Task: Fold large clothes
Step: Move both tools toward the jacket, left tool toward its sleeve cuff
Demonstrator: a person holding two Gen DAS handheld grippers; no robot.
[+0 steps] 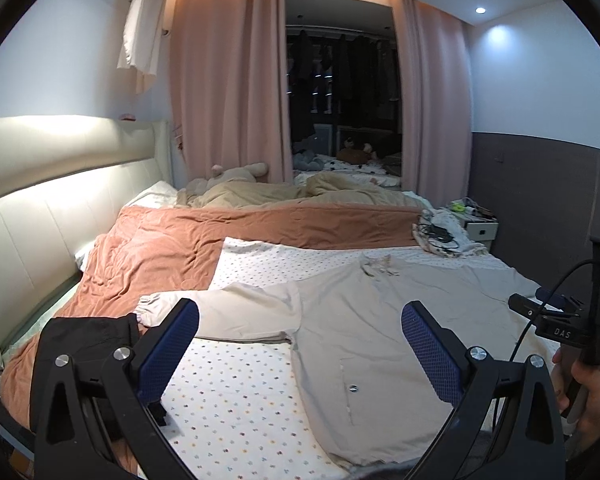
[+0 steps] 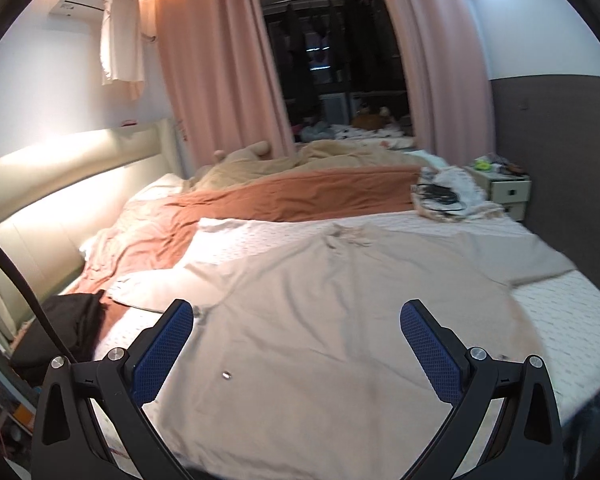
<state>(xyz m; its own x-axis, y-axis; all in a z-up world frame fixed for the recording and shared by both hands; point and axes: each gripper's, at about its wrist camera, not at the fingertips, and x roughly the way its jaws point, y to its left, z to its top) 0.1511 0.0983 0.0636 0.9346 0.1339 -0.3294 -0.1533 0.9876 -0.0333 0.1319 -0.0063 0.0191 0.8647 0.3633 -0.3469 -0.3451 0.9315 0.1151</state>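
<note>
Bedsheet (image 1: 236, 392) dotted; beige garment (image 2: 320, 320) spread flat; curtains (image 1: 228, 80) pink.

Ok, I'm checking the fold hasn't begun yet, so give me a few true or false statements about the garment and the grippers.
1. The beige garment lies spread flat on the bed. True.
2. The left gripper is shut on a sleeve. False: its fingers stand wide apart, holding nothing.
3. The right gripper is open above the garment. True.
4. The sleeve in the left view is folded across the chest. False: it stretches out sideways over the dotted sheet.
5. A black cloth lies on the garment's middle. False: it sits off to the left, beside the orange blanket.
</note>
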